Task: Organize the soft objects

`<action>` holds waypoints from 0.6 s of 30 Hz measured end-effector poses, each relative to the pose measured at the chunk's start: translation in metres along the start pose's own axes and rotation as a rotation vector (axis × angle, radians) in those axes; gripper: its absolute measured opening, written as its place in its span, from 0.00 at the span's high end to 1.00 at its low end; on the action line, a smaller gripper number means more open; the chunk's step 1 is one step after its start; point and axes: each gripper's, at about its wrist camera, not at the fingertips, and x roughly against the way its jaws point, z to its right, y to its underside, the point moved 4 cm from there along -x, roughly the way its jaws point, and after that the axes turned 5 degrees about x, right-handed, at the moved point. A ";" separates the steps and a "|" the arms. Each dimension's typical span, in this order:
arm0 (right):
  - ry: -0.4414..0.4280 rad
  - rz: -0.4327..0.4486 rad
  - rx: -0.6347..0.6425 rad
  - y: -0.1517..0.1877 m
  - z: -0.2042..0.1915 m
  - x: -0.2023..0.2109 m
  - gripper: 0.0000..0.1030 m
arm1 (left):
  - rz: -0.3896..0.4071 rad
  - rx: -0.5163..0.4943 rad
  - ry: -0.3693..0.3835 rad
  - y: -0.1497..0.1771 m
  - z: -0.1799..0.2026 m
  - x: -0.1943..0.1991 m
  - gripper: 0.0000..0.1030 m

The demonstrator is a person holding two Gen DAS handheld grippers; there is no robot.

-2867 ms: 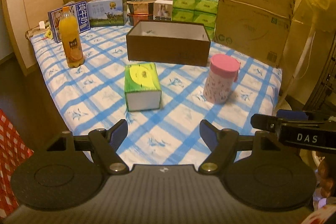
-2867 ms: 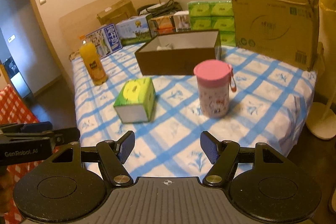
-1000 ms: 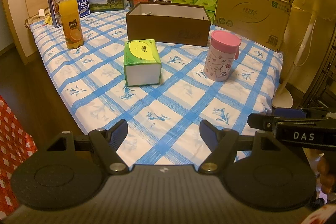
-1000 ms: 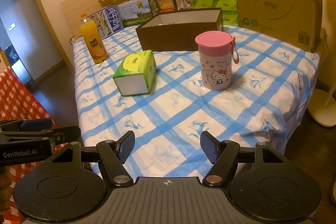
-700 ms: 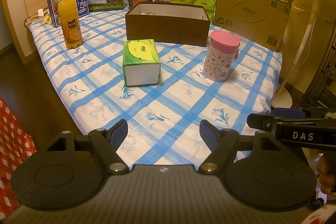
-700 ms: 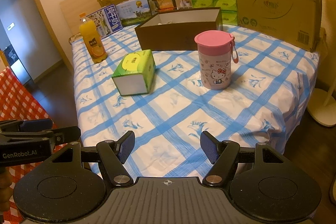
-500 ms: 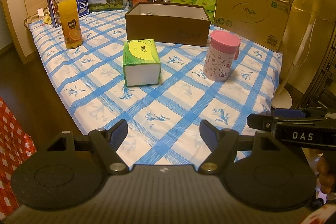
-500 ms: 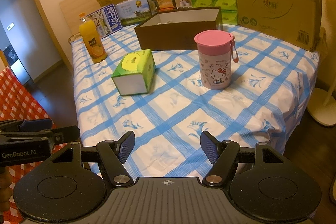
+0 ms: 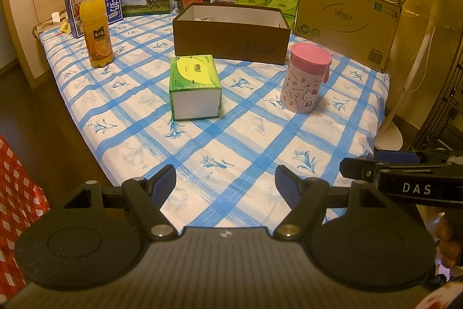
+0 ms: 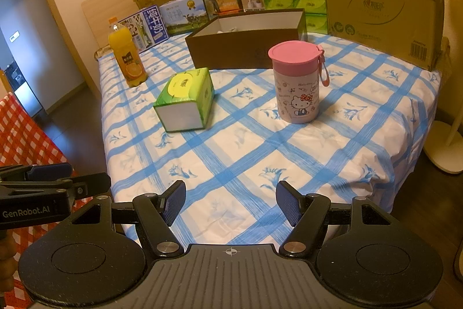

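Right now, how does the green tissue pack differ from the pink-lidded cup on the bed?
The green tissue pack is a low, boxy block lying flat; the pink-lidded cup is a taller cylinder standing upright. The pack is green with a white end; the cup is pale, cartoon-printed, with a strap. Both rest apart on the blue checked sheet, before the brown box.

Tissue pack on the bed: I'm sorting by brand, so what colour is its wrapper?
Green with a yellow oval on top; the tissue pack shows best in the left wrist view.

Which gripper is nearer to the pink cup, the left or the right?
Right, though only slightly. The right gripper sits almost straight in front of the cup; the left gripper is off toward the tissue pack side. Both are well short, open and empty.
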 end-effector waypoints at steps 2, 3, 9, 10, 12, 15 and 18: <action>0.000 -0.001 0.001 0.000 0.001 0.000 0.33 | -0.001 0.000 0.001 0.000 0.001 0.000 0.29; 0.000 0.000 0.000 0.000 0.000 0.000 0.33 | -0.001 0.000 0.000 0.000 0.000 0.000 0.29; -0.001 -0.001 0.000 0.000 0.000 0.000 0.33 | -0.002 0.001 -0.001 -0.002 0.001 -0.003 0.29; -0.001 -0.001 0.000 0.000 0.000 0.000 0.33 | -0.002 0.001 0.000 -0.002 0.000 -0.002 0.29; 0.000 -0.002 -0.001 0.000 0.001 -0.001 0.33 | -0.004 0.001 0.000 -0.002 0.000 -0.003 0.29; 0.000 -0.002 -0.001 0.001 0.001 -0.001 0.33 | -0.003 0.001 0.000 -0.002 0.000 -0.003 0.29; 0.000 -0.002 -0.002 0.000 0.000 -0.001 0.33 | -0.004 0.002 0.000 -0.002 0.000 -0.003 0.29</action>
